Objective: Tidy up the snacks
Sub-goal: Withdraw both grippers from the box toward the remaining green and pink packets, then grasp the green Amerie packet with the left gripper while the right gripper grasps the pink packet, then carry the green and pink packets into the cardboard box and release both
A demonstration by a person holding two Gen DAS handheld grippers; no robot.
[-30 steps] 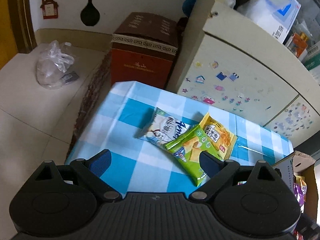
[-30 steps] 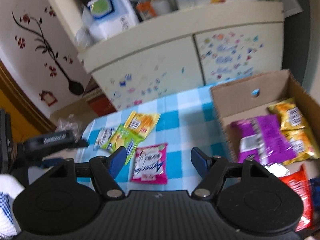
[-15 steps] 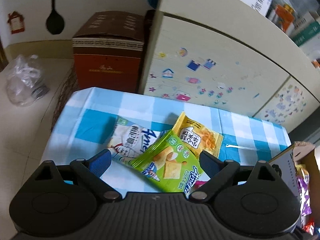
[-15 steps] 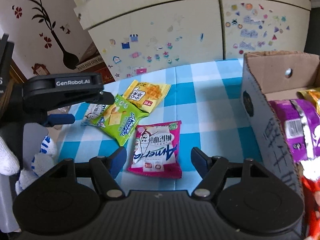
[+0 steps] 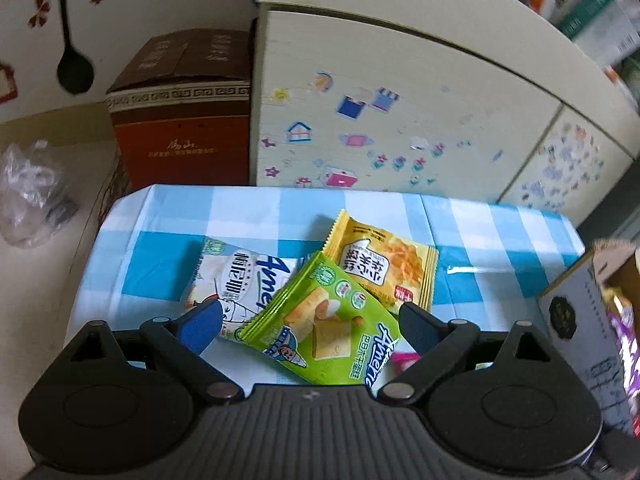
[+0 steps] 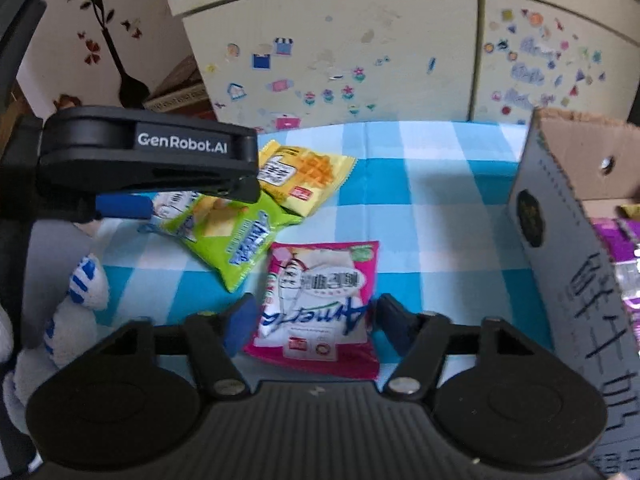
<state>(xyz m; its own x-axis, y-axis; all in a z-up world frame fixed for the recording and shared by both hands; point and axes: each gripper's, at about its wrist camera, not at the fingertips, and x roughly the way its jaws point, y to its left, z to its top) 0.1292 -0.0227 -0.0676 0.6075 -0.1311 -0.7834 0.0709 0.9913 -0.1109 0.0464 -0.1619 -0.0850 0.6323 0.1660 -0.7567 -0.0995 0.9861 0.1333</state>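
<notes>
Closing just now on the pink foil snack packet between them, the right gripper jaws should pinch its sides evenly before lifting, while the left gripper jaws gape wide over the green foil packet.

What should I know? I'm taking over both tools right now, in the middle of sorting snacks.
Left tool: open, above the green packet, holding nothing.
Right tool: jaws have just been closing on the pink packet, pads at its sides.
Table: green packet overlaps the white packet and yellow packet; pink lies apart.
Done: some packets already in the cardboard box.
Left: box the pink, then the other three.
</notes>
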